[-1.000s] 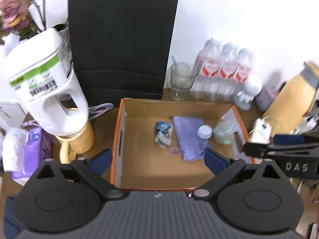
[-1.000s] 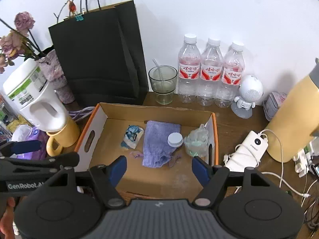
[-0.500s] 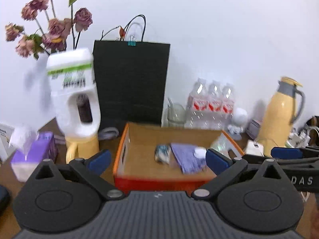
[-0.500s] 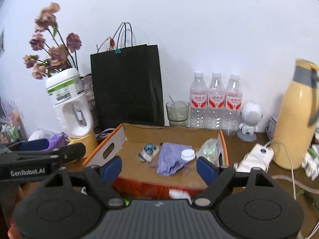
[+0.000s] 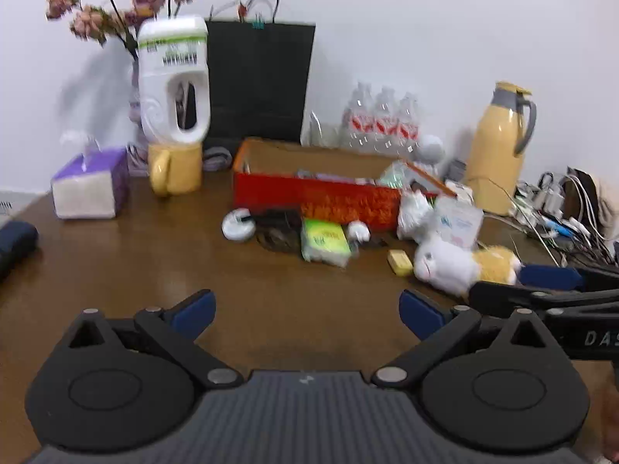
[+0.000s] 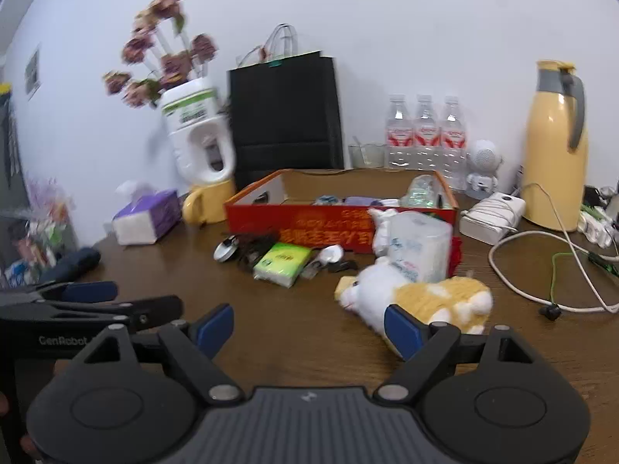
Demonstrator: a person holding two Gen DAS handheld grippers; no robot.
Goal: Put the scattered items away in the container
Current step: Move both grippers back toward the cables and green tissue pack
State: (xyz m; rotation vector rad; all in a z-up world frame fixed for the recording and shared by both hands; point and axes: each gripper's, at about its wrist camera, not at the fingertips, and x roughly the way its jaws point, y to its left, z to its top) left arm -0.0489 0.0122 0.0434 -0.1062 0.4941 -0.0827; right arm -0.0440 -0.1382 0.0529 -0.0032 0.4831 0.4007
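A red cardboard box (image 5: 317, 193) (image 6: 309, 228) stands mid-table with a purple cloth and small items inside. In front of it lie a green tissue pack (image 5: 325, 239) (image 6: 282, 261), a round white disc (image 5: 236, 225), a dark tangle (image 5: 278, 228), a yellow block (image 5: 400, 261), a clear plastic pack (image 6: 416, 245) and a white-and-yellow plush toy (image 5: 460, 263) (image 6: 418, 297). My left gripper (image 5: 305, 311) is open and empty over bare table. My right gripper (image 6: 309, 326) is open and empty, its right finger just in front of the plush.
Behind the box stand a black paper bag (image 5: 259, 81), a white jug on a yellow mug (image 5: 174, 89), three water bottles (image 6: 425, 131), a yellow thermos (image 6: 553, 147) and a purple tissue box (image 5: 91, 189). Chargers and cables (image 6: 541, 255) lie at right.
Both grippers have pulled back from above the box and dropped low toward the table's front. The scattered items in front of the box have come into view. Both stay open.
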